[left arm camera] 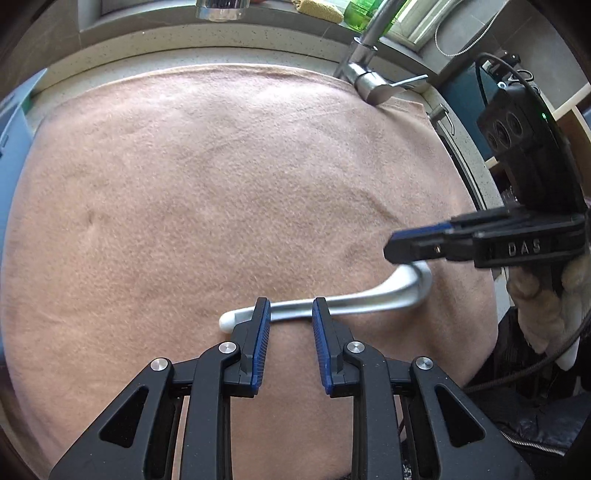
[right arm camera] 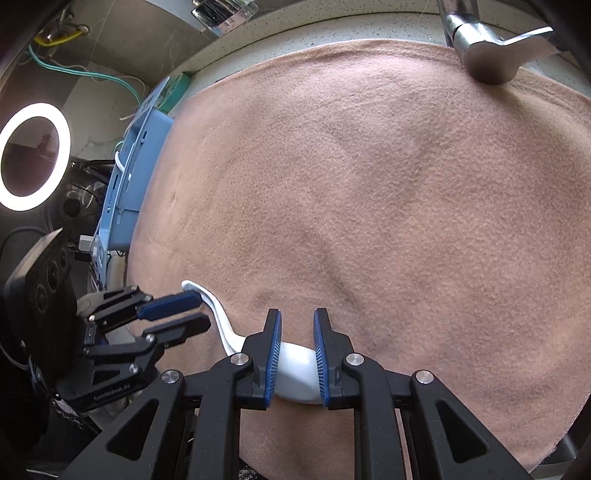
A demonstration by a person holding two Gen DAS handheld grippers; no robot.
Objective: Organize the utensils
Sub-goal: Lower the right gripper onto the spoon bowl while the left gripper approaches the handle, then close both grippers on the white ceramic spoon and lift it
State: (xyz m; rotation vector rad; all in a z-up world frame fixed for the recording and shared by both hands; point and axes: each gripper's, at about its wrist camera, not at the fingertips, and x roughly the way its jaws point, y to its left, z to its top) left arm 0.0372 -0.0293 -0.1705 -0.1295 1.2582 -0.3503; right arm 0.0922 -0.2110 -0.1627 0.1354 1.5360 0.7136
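A white spoon (right arm camera: 295,363) hangs just above the tan cloth (right arm camera: 369,184). My right gripper (right arm camera: 297,321) is shut on its bowl, the blue pads pressing both sides. The handle curves away to the left, toward my left gripper (right arm camera: 205,308). In the left wrist view the spoon (left arm camera: 369,299) runs crosswise just beyond the tips of my left gripper (left arm camera: 290,310). Those jaws stand apart with a narrow gap, and nothing is pinched between the pads. My right gripper (left arm camera: 397,247) comes in from the right and hides the bowl end there.
A tan cloth (left arm camera: 221,184) covers the counter. The chrome faucet (left arm camera: 369,74) stands at the back right. A blue utensil holder (right arm camera: 129,177) sits off the cloth's left edge, beside a ring light (right arm camera: 35,157). A glass (left arm camera: 221,9), a sponge and a green bottle line the back ledge.
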